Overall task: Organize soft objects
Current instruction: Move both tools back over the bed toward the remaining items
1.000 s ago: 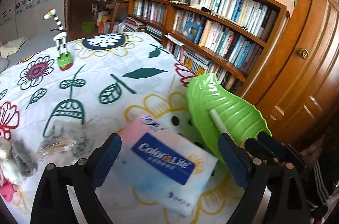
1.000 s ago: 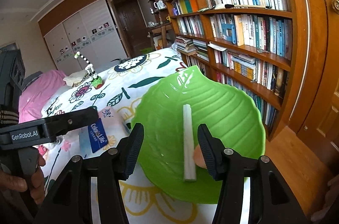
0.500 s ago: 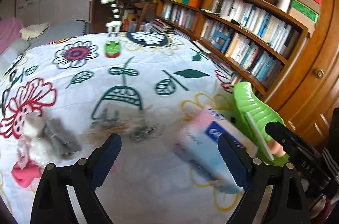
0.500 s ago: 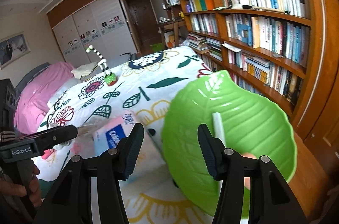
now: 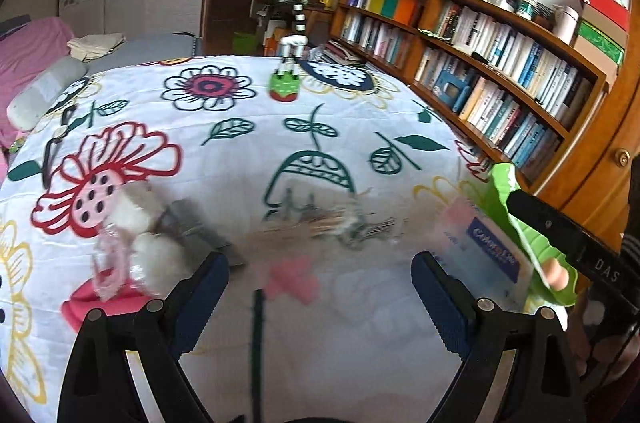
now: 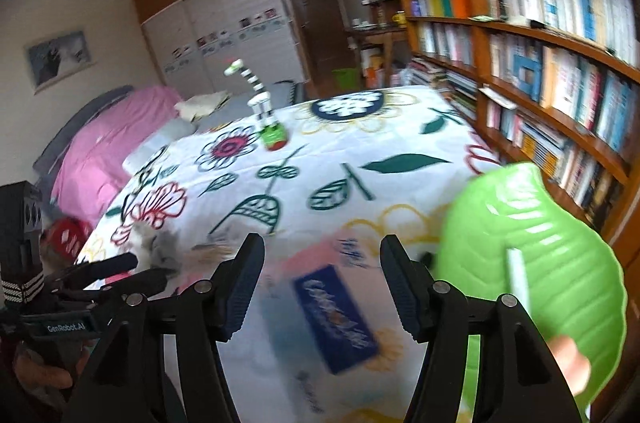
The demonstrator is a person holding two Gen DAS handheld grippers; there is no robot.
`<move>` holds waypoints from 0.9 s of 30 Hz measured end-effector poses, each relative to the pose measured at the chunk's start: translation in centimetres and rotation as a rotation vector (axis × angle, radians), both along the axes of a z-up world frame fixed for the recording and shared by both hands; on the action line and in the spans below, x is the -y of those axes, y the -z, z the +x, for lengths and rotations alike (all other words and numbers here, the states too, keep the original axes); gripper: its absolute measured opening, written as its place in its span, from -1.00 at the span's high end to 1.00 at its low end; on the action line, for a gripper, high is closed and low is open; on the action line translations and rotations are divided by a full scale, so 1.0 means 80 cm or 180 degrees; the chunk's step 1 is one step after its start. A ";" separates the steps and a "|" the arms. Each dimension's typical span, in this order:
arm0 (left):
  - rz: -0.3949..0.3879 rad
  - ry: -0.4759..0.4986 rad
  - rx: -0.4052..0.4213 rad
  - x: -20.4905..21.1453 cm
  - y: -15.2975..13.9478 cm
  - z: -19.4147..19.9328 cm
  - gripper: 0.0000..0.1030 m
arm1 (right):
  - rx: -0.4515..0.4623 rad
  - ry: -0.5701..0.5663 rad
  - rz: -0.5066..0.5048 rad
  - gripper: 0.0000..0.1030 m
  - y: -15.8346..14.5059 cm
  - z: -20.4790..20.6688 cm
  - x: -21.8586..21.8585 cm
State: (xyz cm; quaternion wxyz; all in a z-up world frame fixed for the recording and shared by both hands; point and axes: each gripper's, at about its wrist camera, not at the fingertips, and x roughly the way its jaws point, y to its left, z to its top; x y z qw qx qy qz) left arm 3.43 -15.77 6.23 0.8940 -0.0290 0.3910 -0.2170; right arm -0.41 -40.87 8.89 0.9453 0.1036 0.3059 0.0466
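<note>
Closest to me, the left hand-held gripper (image 5: pixel 320 283) hangs over the flowered cloth (image 5: pixel 224 159) with its jaws spread wide and nothing between them. The right hand-held gripper (image 6: pixel 322 275) is also empty, its jaws opening above the tissue pack (image 6: pixel 334 315), whose pads do not touch it. That pack lies flat on the cloth near the front edge, just left of the green leaf dish (image 6: pixel 532 263).

The dish sits at the cloth's right front corner with a white stick (image 6: pixel 518 277) lying in it and a pinkish lump (image 6: pixel 570 369) near its front rim; I cannot make out what the lump is.

A little further in, left of the pack, a clear bag (image 5: pixel 332 219) of thin stuff lies crumpled, too blurred to read. Beyond the left jaws lies a white and grey plush toy (image 5: pixel 156 223) with something pink (image 5: pixel 104 303) under it.

Far back on the cloth a striped giraffe figure (image 5: pixel 290 55) stands upright on a green base. A bookshelf (image 5: pixel 500 71) runs along the right wall, and a pink bed (image 6: pixel 108 143) lies to the left.
</note>
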 end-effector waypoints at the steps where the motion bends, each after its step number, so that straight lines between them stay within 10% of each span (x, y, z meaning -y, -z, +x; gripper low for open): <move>1: 0.0006 -0.0016 0.0003 -0.004 0.001 0.000 -0.85 | -0.0014 -0.0074 -0.0027 -0.19 0.000 0.006 -0.009; 27: -0.0051 -0.0584 -0.0078 -0.132 0.027 0.001 -0.90 | -0.0736 -0.0975 -0.0184 -0.20 0.044 0.127 -0.147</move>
